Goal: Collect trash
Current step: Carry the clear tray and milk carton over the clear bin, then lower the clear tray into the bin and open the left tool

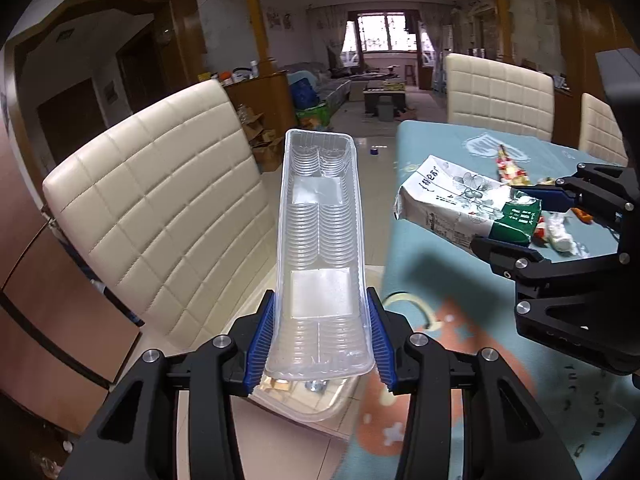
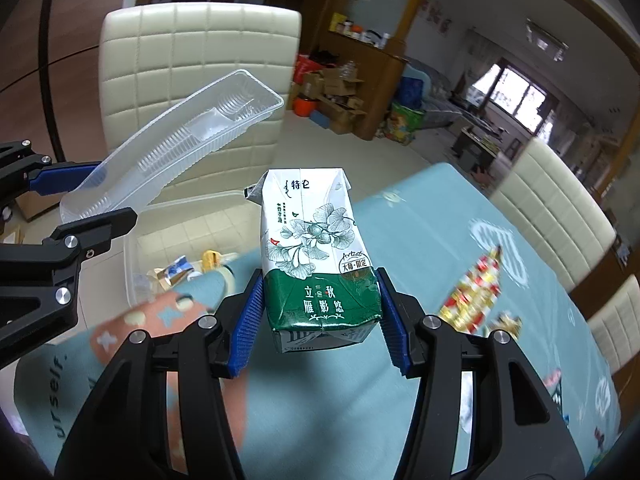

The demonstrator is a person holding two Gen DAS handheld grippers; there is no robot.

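My left gripper (image 1: 320, 344) is shut on a long clear plastic tray (image 1: 320, 240), held in the air past the table's left edge, over a clear plastic bin (image 1: 304, 404) on the floor. My right gripper (image 2: 320, 320) is shut on a white and green milk carton (image 2: 316, 256), held above the table near its left edge. The carton (image 1: 460, 204) and right gripper (image 1: 516, 220) show at the right of the left wrist view. The tray (image 2: 176, 144) and left gripper (image 2: 86, 204) show at the left of the right wrist view.
The bin (image 2: 132, 256) holds some wrappers. The table has a light blue cloth (image 2: 420, 240) with red and gold candy wrappers (image 2: 476, 296) and crumpled white tissue (image 1: 560, 236) on it. Cream chairs (image 1: 152, 208) stand around the table.
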